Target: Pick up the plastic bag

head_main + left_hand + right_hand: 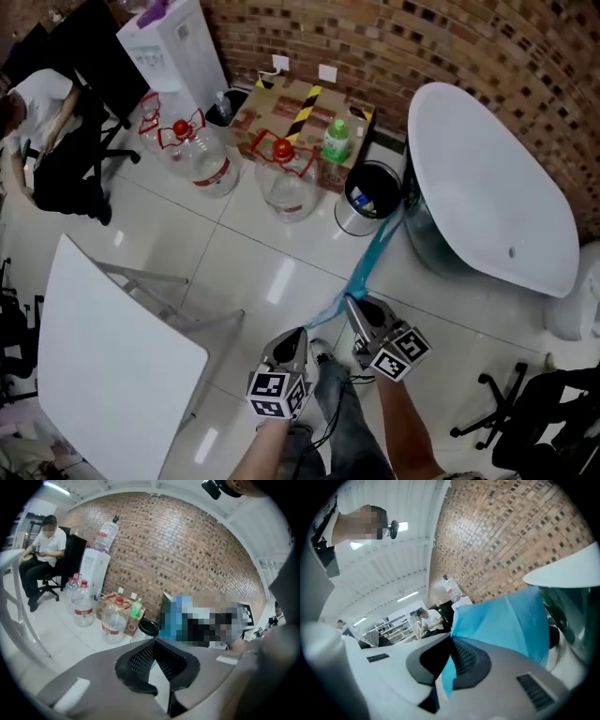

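A glossy white tiled floor [253, 262] is seen. At the far side, two jugs [202, 159] [286, 183], a box [300, 108], a bin [367, 199] and a dispenser [178, 42] are stood on it. A white table [112, 366] is set near left.

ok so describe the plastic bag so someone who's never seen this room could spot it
Find the brick wall and the big white oval top before it, with a round bin at its left. The plastic bag stretches from beside that bin to the right tongs, which pinch it: the only long bright-blue band there.
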A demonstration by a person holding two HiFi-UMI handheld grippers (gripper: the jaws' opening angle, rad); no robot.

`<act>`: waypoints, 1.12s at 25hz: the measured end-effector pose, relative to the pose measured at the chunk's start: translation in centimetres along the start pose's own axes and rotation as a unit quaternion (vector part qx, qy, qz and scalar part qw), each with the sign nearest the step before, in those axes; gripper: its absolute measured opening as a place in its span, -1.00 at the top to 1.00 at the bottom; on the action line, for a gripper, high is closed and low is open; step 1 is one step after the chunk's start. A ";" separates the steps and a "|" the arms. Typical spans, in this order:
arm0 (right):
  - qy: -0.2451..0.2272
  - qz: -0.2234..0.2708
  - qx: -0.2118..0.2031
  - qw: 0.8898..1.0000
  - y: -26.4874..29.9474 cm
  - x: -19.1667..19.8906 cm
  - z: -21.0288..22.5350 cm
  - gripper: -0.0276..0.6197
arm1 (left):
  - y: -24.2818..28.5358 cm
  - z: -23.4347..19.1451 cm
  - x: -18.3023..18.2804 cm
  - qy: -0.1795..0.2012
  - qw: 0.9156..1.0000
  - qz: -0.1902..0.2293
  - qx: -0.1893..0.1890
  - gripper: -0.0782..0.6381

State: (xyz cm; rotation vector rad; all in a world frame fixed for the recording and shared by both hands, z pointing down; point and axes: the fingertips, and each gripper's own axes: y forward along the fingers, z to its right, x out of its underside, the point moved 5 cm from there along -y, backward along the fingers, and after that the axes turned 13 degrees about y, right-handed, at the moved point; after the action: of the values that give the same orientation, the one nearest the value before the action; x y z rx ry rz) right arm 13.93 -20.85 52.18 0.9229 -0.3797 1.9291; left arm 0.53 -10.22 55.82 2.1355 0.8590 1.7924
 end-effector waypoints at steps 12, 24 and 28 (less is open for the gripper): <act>-0.089 0.042 -0.208 0.973 0.7 -16.2 -28.2 0.88 | -21.3 -3.7 -15.4 0.004 0.983 0.137 -0.125 0.77; -0.141 -0.010 -0.385 0.912 6.9 -16.5 -53.9 0.88 | -42.5 -9.7 -17.0 -0.044 0.928 0.225 -0.293 0.77; -0.150 -0.048 -0.439 0.885 9.6 -12.9 -62.0 0.88 | -50.1 -11.5 -13.9 -0.074 0.899 0.239 -0.360 0.78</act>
State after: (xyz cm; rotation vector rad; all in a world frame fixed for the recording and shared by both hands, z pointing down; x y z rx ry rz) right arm -18.25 3.03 2.21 0.5893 -1.2414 1.2764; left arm -26.01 19.98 20.99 1.9954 -0.3800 1.7174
